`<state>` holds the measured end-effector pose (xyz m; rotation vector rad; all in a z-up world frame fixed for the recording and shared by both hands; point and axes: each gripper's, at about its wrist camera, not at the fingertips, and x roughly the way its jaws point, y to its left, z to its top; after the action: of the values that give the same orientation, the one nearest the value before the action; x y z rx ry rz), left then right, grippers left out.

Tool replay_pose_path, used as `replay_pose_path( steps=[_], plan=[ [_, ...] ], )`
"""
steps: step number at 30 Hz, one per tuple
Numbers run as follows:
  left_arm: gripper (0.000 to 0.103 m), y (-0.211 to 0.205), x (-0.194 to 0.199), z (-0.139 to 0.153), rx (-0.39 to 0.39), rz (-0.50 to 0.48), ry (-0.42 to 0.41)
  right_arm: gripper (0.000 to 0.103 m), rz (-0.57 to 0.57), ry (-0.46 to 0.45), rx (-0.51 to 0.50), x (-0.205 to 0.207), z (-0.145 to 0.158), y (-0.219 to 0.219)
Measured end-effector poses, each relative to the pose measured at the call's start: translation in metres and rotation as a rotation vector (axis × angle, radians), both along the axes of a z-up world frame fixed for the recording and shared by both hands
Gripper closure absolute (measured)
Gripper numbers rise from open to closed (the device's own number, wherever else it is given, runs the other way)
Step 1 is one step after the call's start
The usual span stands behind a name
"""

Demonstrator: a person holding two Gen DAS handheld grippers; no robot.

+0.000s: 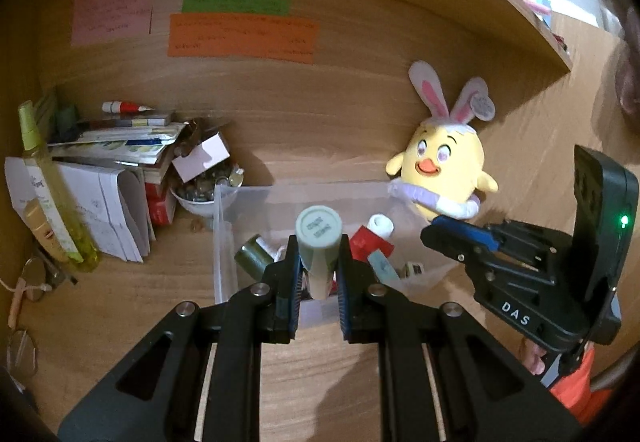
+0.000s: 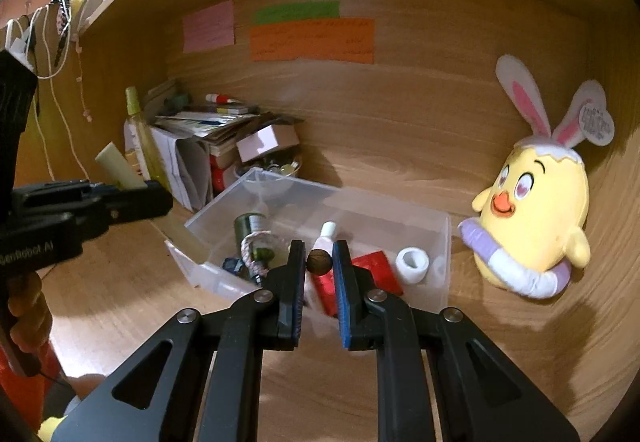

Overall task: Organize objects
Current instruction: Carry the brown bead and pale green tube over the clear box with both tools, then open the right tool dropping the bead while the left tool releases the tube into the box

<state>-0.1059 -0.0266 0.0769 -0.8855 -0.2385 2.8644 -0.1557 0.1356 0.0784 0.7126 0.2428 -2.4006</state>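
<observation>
My left gripper [image 1: 318, 262] is shut on a pale green tube [image 1: 319, 242], held upright above the near edge of a clear plastic box [image 1: 224, 242]. The tube also shows in the right wrist view [image 2: 120, 166], in the left gripper [image 2: 132, 198]. My right gripper [image 2: 319, 262] is shut on a small brown ball [image 2: 319, 261], over the clear box [image 2: 400, 218]. The box holds a red packet [image 2: 376, 266], a white tape roll [image 2: 413, 262], a dark green bottle [image 2: 249, 228] and a red tube with a white cap [image 2: 326, 238]. The right gripper [image 1: 460, 238] hovers at the box's right side.
A yellow chick plush with bunny ears [image 2: 532, 218] leans on the wooden back wall to the right of the box. A pile of books and papers [image 1: 116, 158], a yellow spray bottle [image 1: 44, 182] and a white bowl of small items [image 1: 204, 194] stand to the left. Glasses [image 1: 24, 306] lie at far left.
</observation>
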Motion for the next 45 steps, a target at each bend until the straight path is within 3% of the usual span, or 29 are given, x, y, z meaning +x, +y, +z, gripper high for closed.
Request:
replay_pose_path(
  steps=[12, 26, 36, 38, 40, 45],
  plan=[
    [0.088, 0.001, -0.039, -0.021, 0.063, -0.011, -0.078, 0.091, -0.04, -0.049, 0.032, -0.035, -0.018, -0.002],
    [0.088, 0.008, -0.067, -0.055, 0.034, -0.007, -0.152, 0.091, -0.058, -0.144, 0.077, -0.06, -0.053, -0.008],
    [0.088, 0.014, -0.066, -0.057, -0.005, -0.001, -0.131, 0.09, -0.061, -0.158, 0.093, -0.062, -0.059, -0.013],
    [0.083, 0.014, -0.065, -0.056, -0.01, 0.004, -0.129, 0.09, -0.059, -0.161, 0.1, -0.062, -0.06, -0.014],
    [0.071, 0.014, -0.062, -0.054, -0.015, 0.015, -0.119, 0.088, -0.059, -0.166, 0.108, -0.062, -0.06, -0.015],
    [0.062, 0.014, -0.054, -0.049, -0.028, 0.021, -0.096, 0.073, -0.061, -0.148, 0.101, -0.059, -0.056, -0.014]
  ],
)
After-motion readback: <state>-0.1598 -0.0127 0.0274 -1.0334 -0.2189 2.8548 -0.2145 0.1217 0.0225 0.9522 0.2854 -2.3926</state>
